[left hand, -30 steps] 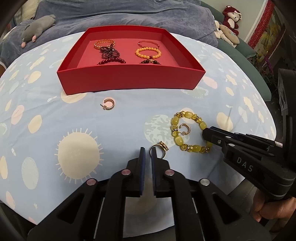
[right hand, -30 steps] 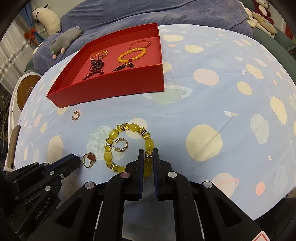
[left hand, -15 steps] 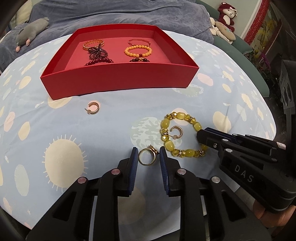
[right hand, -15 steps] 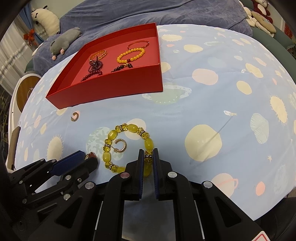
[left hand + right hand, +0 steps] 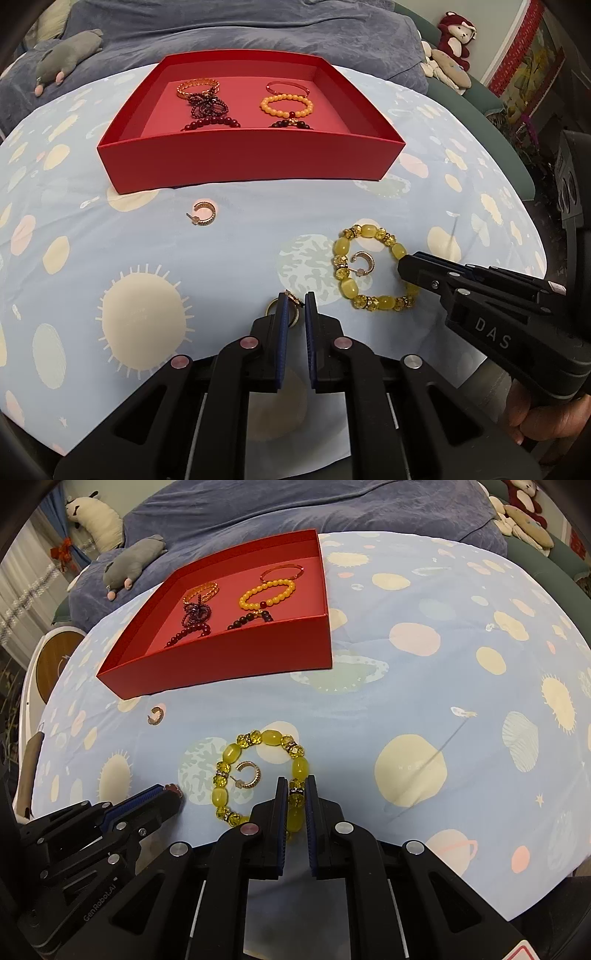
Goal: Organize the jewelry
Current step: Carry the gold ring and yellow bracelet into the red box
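Left hand-held gripper (image 5: 294, 301) low over ring (image 5: 291, 308)

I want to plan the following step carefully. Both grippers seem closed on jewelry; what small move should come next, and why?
Probably lift the left gripper straight up a little: its narrowed jaws appear to pinch the gold ring, still low over the tablecloth. The right gripper already clamps the yellow bracelet; the red box is beyond.
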Demonstrator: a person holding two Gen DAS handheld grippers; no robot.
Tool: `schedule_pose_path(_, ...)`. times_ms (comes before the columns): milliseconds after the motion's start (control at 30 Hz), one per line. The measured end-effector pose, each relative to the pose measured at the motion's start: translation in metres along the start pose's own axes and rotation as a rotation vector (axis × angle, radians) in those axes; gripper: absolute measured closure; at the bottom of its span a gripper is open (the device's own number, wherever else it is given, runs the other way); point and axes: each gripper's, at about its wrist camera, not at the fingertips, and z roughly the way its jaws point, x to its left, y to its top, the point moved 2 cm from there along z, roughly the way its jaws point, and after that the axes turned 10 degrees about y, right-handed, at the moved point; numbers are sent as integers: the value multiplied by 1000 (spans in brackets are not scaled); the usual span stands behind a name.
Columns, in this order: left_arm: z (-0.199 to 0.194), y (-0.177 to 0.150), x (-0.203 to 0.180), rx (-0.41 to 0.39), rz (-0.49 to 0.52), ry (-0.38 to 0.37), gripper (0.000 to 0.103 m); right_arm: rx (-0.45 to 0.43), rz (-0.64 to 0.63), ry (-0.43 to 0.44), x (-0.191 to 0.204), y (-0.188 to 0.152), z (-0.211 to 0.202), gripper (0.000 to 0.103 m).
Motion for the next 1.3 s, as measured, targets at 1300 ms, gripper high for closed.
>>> schedule_pose_path(1300,-35,147,61,-152,-61,8,94,-193,-148,154,83,165,-39,94)
